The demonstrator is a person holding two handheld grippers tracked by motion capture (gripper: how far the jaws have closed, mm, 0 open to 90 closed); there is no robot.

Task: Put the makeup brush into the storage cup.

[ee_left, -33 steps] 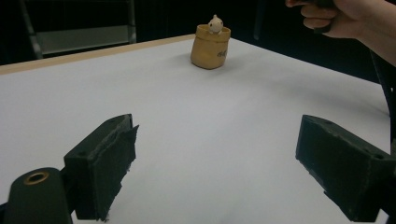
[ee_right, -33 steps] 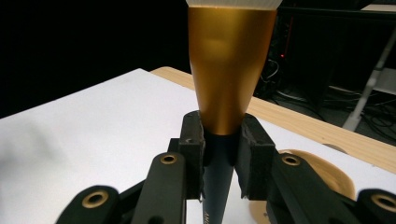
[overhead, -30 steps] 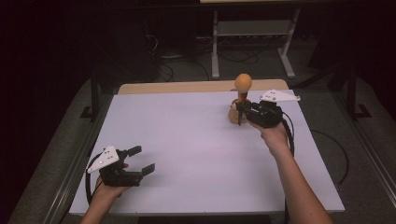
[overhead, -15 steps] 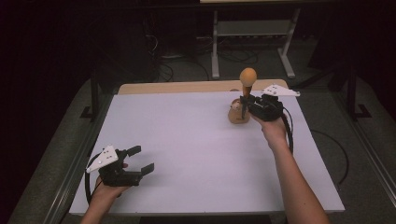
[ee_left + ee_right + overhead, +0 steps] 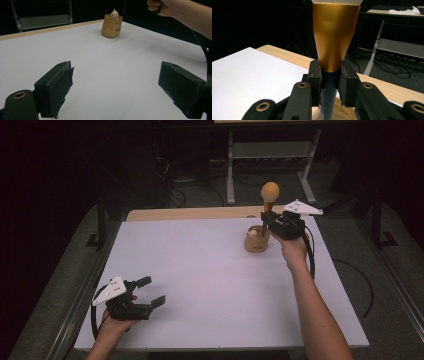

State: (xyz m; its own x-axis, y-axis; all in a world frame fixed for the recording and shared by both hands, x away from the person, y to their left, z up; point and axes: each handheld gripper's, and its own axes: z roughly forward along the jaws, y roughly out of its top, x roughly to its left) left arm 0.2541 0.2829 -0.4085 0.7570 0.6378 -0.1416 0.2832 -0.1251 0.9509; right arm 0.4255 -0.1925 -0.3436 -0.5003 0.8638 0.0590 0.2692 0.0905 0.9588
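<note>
Raised brush (image 5: 269, 195), tip behind right gripper (image 5: 265, 220)

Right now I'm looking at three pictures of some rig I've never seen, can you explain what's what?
A person sits at a white table, holding a two-jaw hand tool in each hand. One picture looks down from above; each of the others comes from a camera riding on one tool. The left gripper rests near the table's front edge, jaws wide apart, holding nothing. The right gripper clamps the dark stem of an orange, round-topped tool, held upright over a small tan pouch that has a little white figure poking out.
</note>
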